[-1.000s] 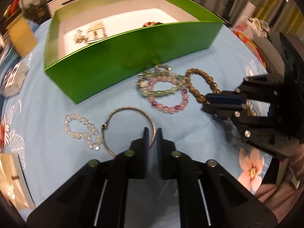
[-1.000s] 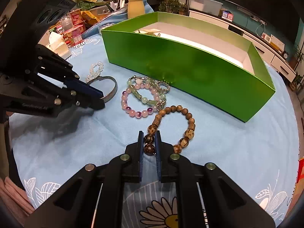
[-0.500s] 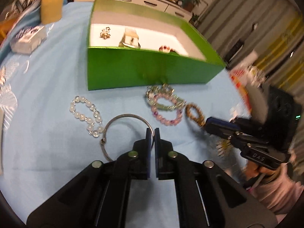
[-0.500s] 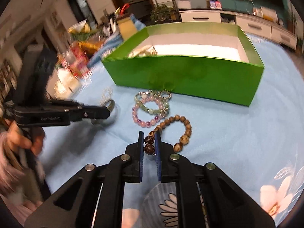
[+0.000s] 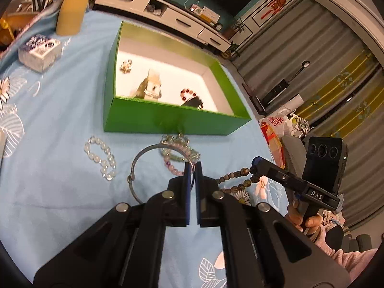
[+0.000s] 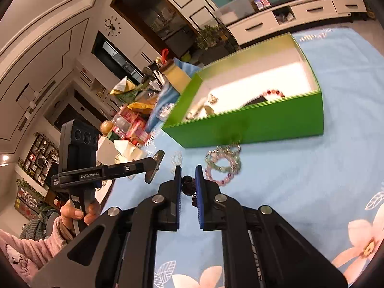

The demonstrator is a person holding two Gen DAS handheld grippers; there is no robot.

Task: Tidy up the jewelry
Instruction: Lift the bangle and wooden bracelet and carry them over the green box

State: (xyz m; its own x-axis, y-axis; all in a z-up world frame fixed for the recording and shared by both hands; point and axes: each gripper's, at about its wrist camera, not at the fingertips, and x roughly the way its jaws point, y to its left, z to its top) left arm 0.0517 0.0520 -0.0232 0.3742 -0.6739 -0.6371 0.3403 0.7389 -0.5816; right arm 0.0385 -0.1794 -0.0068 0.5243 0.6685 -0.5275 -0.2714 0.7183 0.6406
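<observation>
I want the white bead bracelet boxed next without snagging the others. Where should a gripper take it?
Pinch the white bead bracelet across one strand at its far-left end, coming straight down. It lies flat in a narrow loop, and that end is farthest from the silver bangle, now held by the left gripper.

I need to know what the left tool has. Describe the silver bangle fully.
The silver bangle is a thin, open metal ring with a small knot-like clasp on its left side. The left tool is shut on its right rim, and it looks raised off the blue cloth, overlapping the pink-and-green bead bracelets in view.
</observation>
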